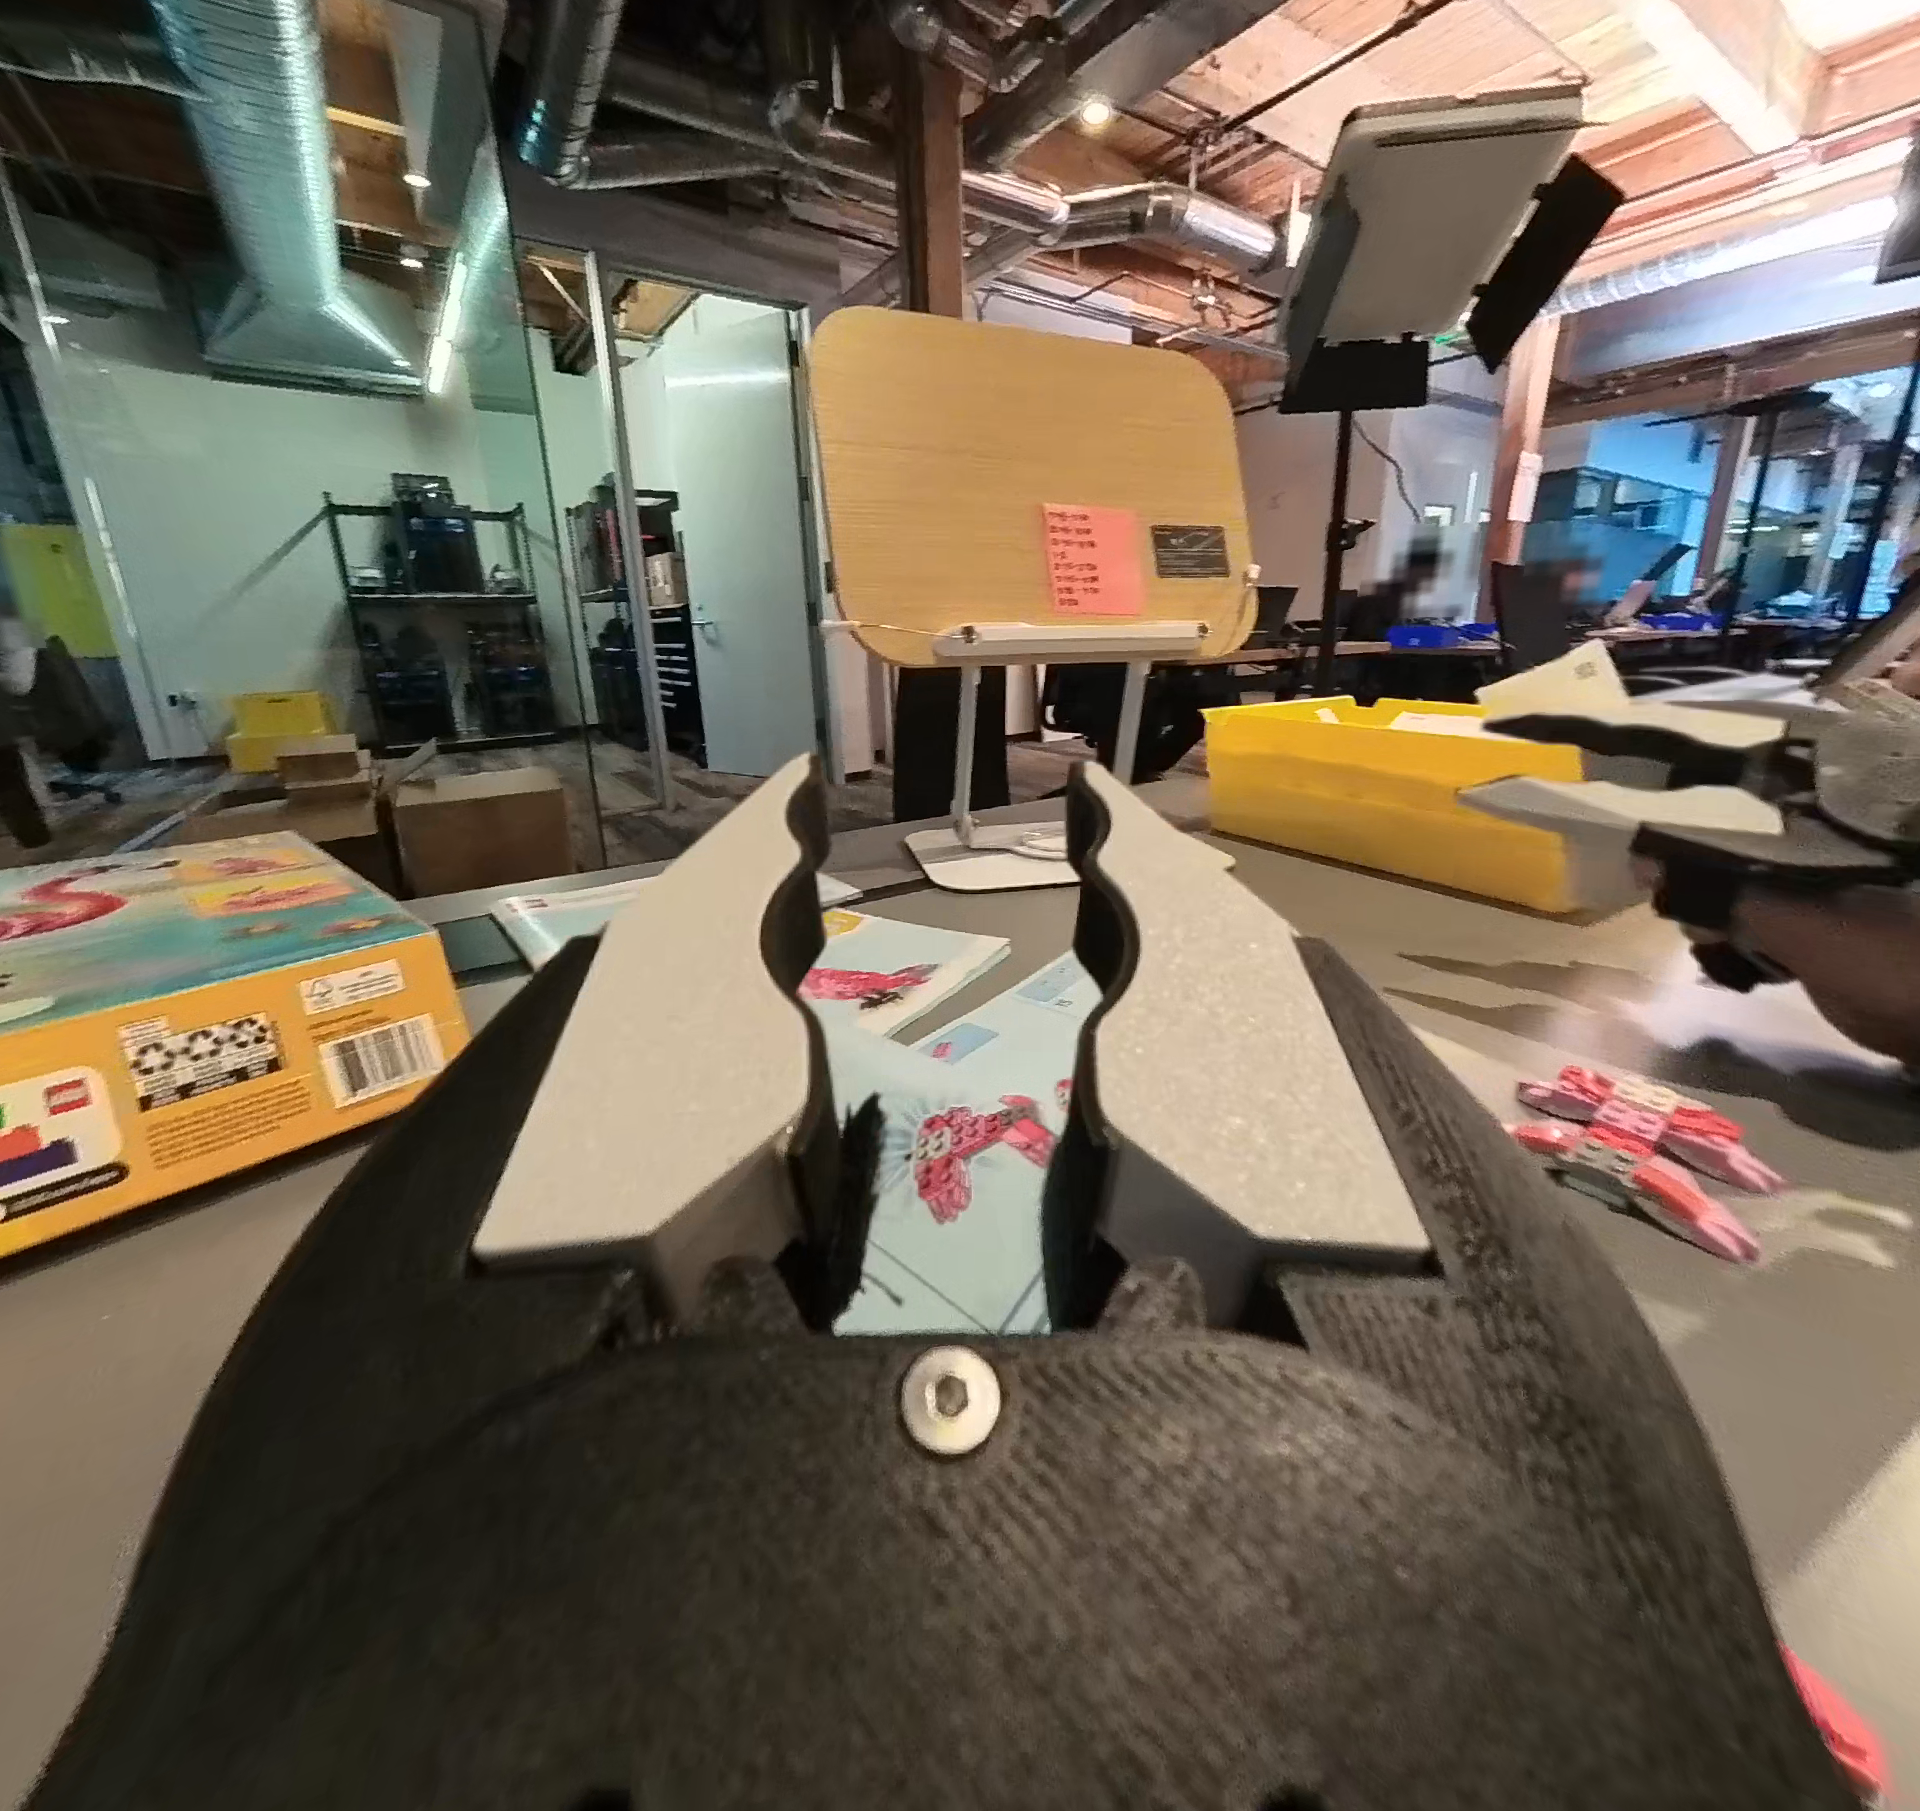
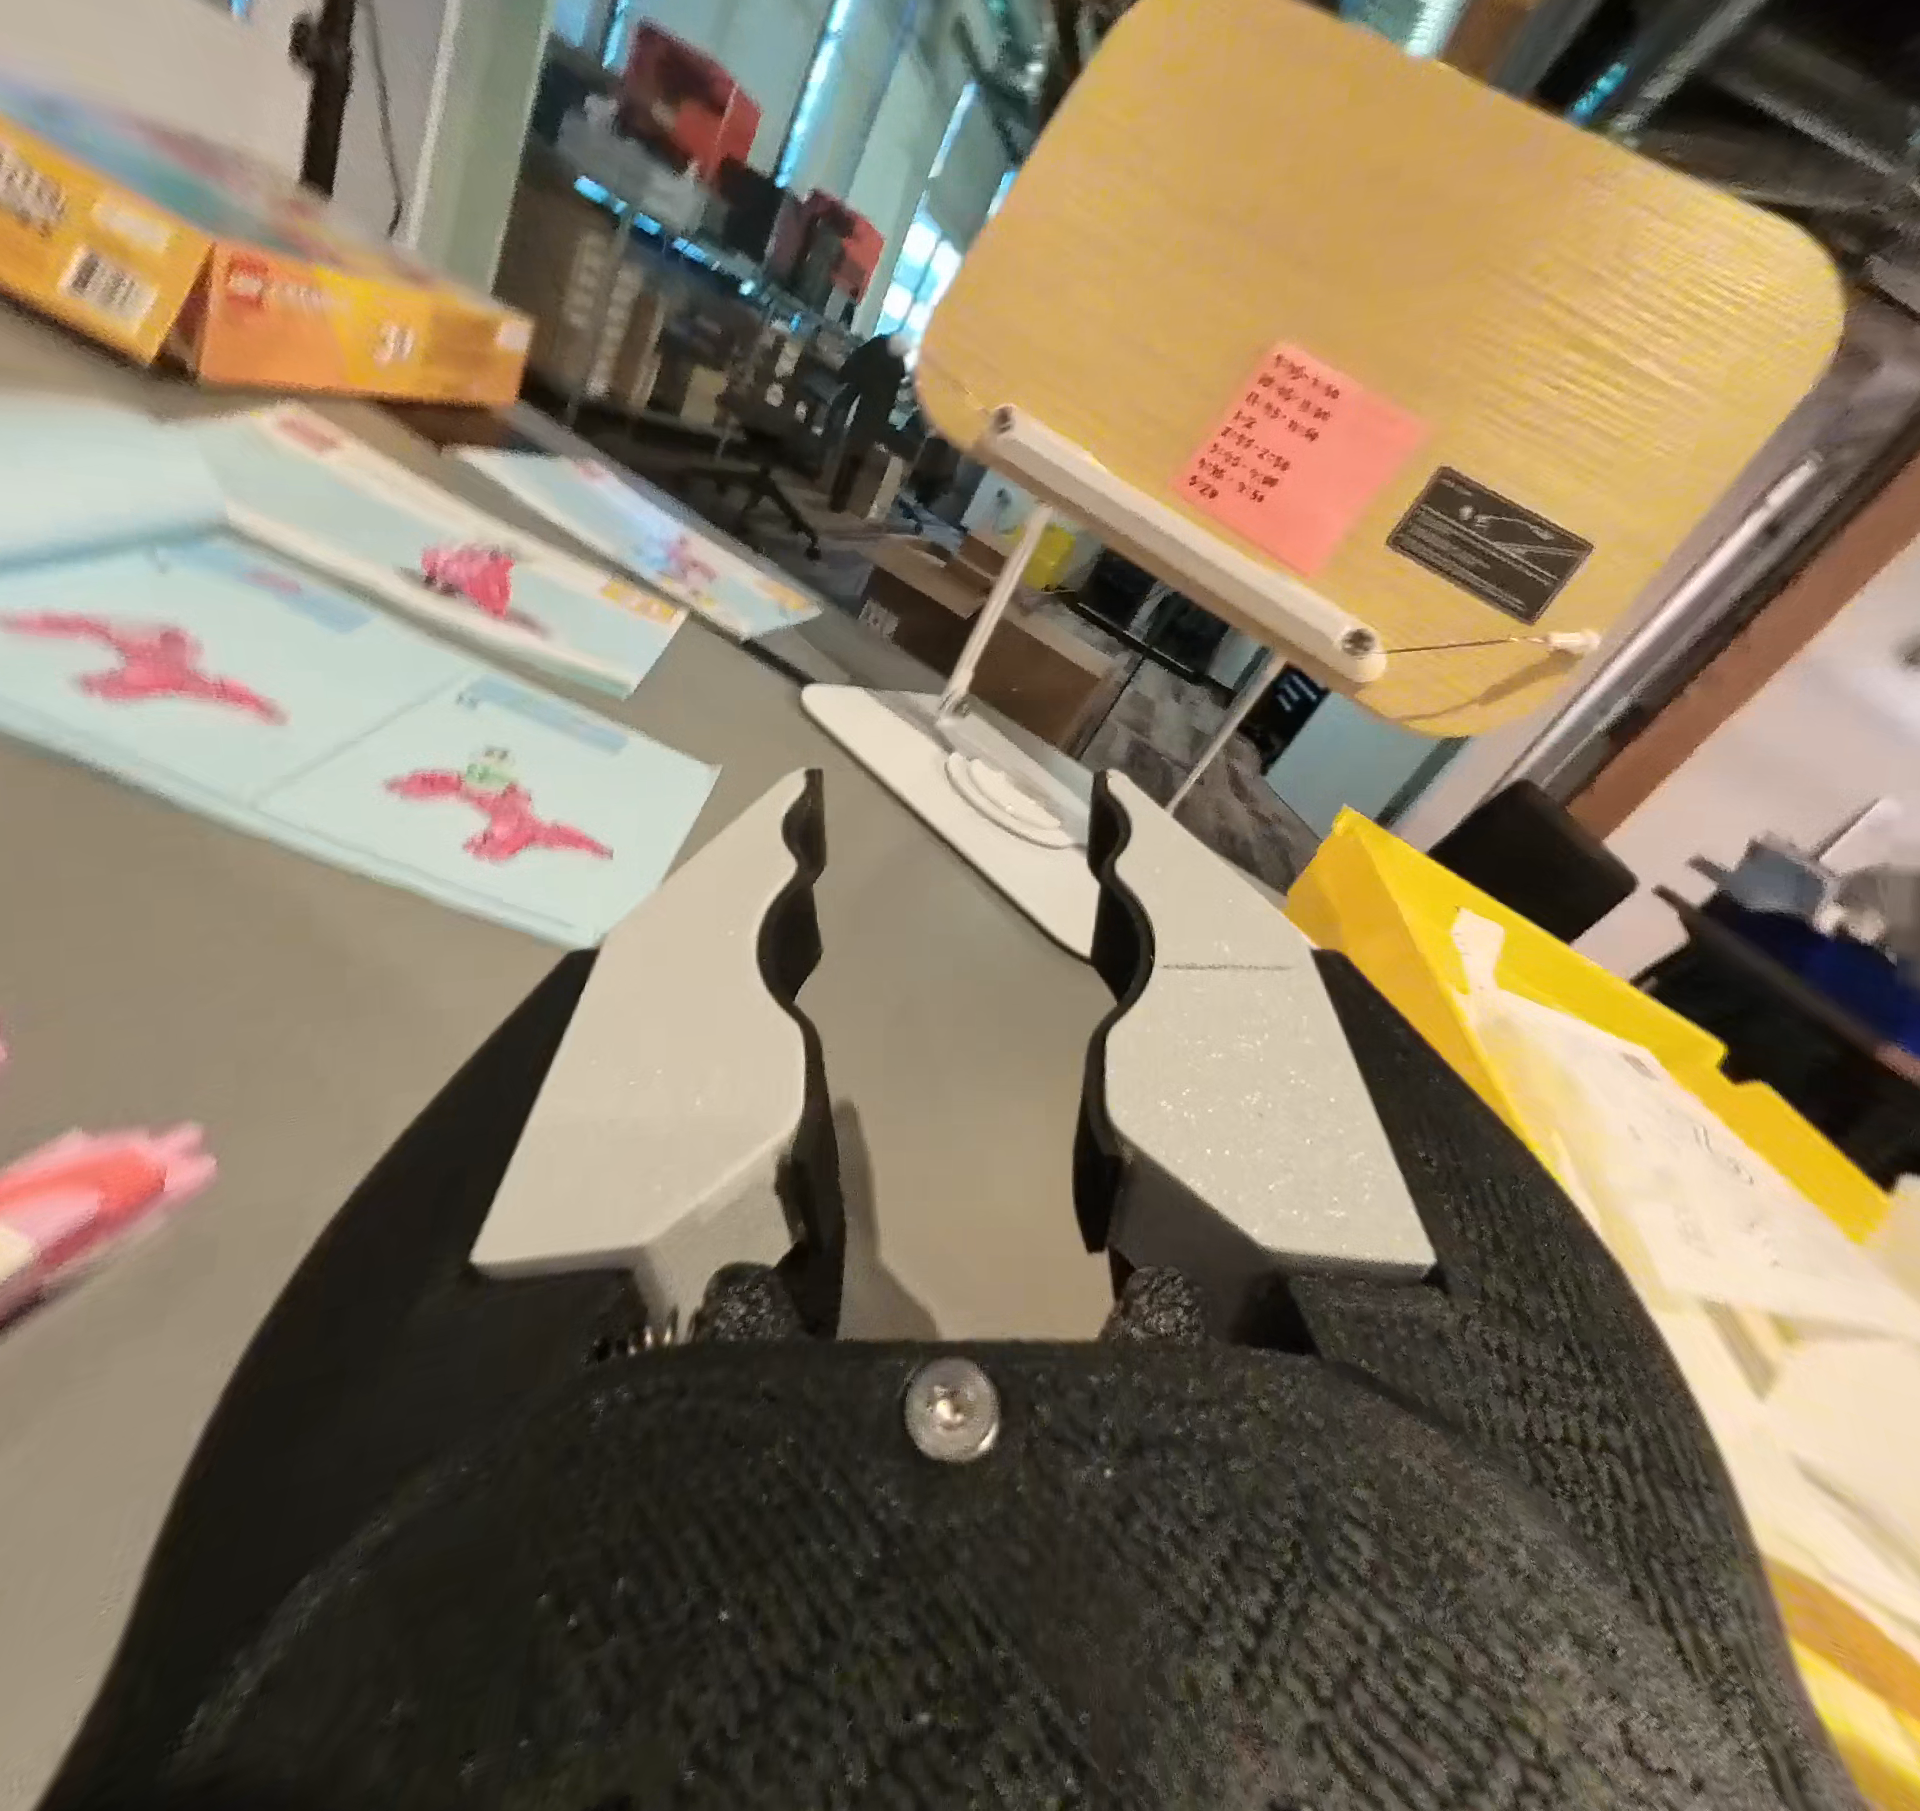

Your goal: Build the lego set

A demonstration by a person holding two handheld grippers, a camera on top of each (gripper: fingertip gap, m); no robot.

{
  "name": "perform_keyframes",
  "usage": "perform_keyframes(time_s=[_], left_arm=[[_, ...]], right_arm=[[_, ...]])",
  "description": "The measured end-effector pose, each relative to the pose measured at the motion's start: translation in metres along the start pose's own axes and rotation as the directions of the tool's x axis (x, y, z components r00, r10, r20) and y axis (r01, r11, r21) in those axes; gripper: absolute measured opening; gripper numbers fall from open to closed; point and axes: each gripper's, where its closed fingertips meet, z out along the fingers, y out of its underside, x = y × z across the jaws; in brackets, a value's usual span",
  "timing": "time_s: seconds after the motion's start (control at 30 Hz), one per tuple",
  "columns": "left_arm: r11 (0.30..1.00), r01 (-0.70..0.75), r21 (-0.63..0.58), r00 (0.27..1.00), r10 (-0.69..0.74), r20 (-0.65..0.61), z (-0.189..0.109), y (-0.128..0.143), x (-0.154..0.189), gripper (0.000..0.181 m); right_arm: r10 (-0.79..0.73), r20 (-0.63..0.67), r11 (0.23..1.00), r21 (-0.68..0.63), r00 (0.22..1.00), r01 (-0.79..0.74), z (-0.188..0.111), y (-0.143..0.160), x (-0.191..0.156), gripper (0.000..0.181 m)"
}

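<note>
A part-built pink lego model (image 1: 1642, 1153) lies on the grey table (image 1: 1662, 1449) to the right of my left gripper. It shows blurred at the left edge of the right wrist view (image 2: 83, 1211). My left gripper (image 1: 945, 805) is open and empty above an open instruction booklet (image 1: 935, 1169). My right gripper (image 2: 956, 816) is open and empty, held above the table beside the yellow bin (image 2: 1507, 1055). It also shows in the left wrist view (image 1: 1486, 759), in front of that bin (image 1: 1382, 805). The instruction pages (image 2: 343, 712) lie to its left.
The lego box (image 1: 197, 1023) lies at the left, also seen in the right wrist view (image 2: 260, 286). A wooden book stand (image 1: 1029, 483) stands at the table's far edge. The yellow bin holds paper bags (image 2: 1714, 1221). More pink pieces (image 1: 1839, 1730) show at the lower right. Across from one pair of fingers to the other is roughly 30 cm.
</note>
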Motion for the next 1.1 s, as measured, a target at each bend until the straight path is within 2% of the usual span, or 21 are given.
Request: perform_keyframes(time_s=[0.1, 0.17, 0.3, 0.37, 0.4, 0.5, 0.57, 0.67, 0.83, 0.97, 1.1], left_arm=[[0.999, 0.021, -0.048, 1.000, -0.020, 0.020, 0.007, 0.012, -0.004, 0.047], [0.992, 0.029, -0.123, 0.999, -0.026, 0.027, 0.015, 0.027, -0.004, 0.049], [0.991, -0.005, -0.133, 0.995, 0.018, 0.095, 0.025, 0.029, -0.007, 0.050], [0.988, -0.007, -0.157, 0.997, 0.019, 0.077, 0.033, 0.031, 0.005, 0.048], [0.980, 0.009, -0.200, 0.999, 0.000, 0.048, 0.040, 0.038, 0.015, 0.048], [0.940, 0.067, -0.333, 0.996, -0.045, 0.073, 0.059, 0.060, 0.029, 0.049], [0.903, 0.059, -0.426, 0.996, -0.028, 0.079, 0.068, 0.075, 0.033, 0.048], [0.802, 0.004, -0.597, 0.998, 0.036, 0.055, 0.069, 0.109, 0.031, 0.049], [0.594, -0.051, -0.803, 0.991, 0.132, 0.035, 0.045, 0.153, 0.000, 0.060], [0.617, 0.025, -0.786, 0.996, 0.049, 0.070, 0.034, 0.148, -0.018, 0.060], [0.636, 0.052, -0.770, 0.994, 0.040, 0.100, 0.027, 0.143, -0.034, 0.059]], right_arm=[[0.179, -0.027, 0.979, 0.102, 0.983, -0.175, 0.005, -0.012, 0.006, 0.047], [0.231, -0.040, 0.969, 0.103, 0.972, -0.226, 0.011, -0.009, 0.008, 0.048], [0.235, -0.045, 0.961, 0.159, 0.971, -0.226, 0.019, -0.017, 0.010, 0.048], [0.206, -0.057, 0.969, 0.152, 0.977, -0.195, 0.025, -0.014, 0.011, 0.046], [0.197, -0.074, 0.972, 0.143, 0.978, -0.185, 0.028, -0.012, 0.014, 0.046], [0.223, -0.089, 0.968, 0.137, 0.971, -0.209, 0.033, -0.006, 0.020, 0.043], [0.236, -0.091, 0.965, 0.135, 0.967, -0.223, 0.036, -0.003, 0.024, 0.042], [0.241, -0.071, 0.964, 0.135, 0.968, -0.230, 0.039, -0.002, 0.024, 0.040], [0.199, -0.029, 0.972, 0.130, 0.980, -0.194, 0.045, -0.004, 0.014, 0.035], [0.115, 0.000, 0.986, 0.118, 0.993, -0.115, 0.045, -0.009, 0.001, 0.032], [0.023, 0.046, 0.994, 0.102, 0.999, -0.028, 0.049, -0.012, -0.018, 0.029]])
